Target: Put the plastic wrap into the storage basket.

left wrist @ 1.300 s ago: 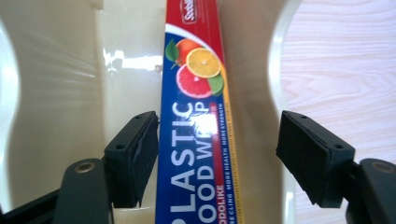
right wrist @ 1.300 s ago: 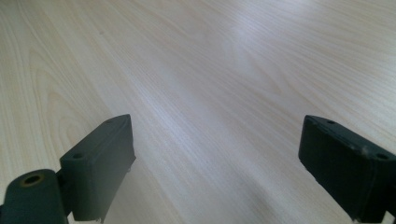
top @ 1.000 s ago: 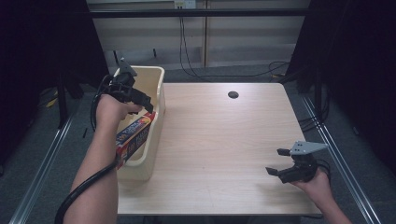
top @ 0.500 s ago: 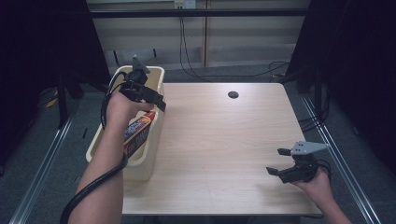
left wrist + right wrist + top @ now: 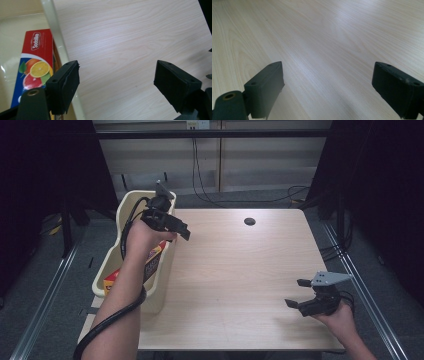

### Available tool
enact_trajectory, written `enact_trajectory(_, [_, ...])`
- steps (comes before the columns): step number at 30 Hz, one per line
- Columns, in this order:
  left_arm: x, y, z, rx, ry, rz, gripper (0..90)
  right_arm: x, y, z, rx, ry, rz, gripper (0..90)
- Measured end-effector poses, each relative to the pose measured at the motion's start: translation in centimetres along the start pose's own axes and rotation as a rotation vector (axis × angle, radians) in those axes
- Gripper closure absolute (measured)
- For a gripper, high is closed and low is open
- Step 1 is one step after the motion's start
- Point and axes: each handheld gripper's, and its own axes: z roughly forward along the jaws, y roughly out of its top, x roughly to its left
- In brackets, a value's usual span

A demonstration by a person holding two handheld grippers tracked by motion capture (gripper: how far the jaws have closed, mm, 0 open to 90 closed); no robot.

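Opening wider, left gripper (image 5: 181, 231) now empty, shifted from over bin (image 5: 131, 202) toward tabletop (image 5: 240, 270), past bin rim. Juice box (image 5: 152, 262) lies inside bin. Right gripper (image 5: 298, 294) unmoved, open, empty, near table's right edge.

A pale wooden table (image 5: 240, 270) stands on grey floor (image 5: 50, 270) before dark curtains (image 5: 380, 180).

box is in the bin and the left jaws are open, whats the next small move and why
Probably draw the left gripper clear of the bin, over the table: its jaws have just been opening with nothing between them, and the box lies inside, released.
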Motion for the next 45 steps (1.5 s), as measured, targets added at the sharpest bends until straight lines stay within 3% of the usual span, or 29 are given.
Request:
enact_trajectory(14, [-1.7, 0.5, 2.6, -0.006, -0.037, 0.055, 17.0, 0.0, 0.0, 0.0, 0.0, 0.0, -0.002, 10.1])
enact_trajectory(23, [-2.3, 0.3, 3.9, -0.018, -0.061, 0.052, 11.4, 0.0, 0.0, 0.0, 0.001, 0.001, -0.002, 10.2])
enact_trajectory(29, [-2.6, 0.0, 4.8, 0.003, -0.052, 0.097, 10.1, 0.0, 0.0, 0.0, -0.001, 0.002, -0.005, 10.2])
enact_trajectory(32, [-2.6, -0.2, 5.2, -0.005, -0.072, 0.095, 9.7, 0.0, 0.0, 0.0, -0.001, 0.003, -0.003, 10.2])
enact_trajectory(45, [-3.2, -0.9, 7.1, 0.002, -0.088, 0.111, 8.9, 0.0, 0.0, 0.0, 0.008, 0.001, -0.001, 10.2])
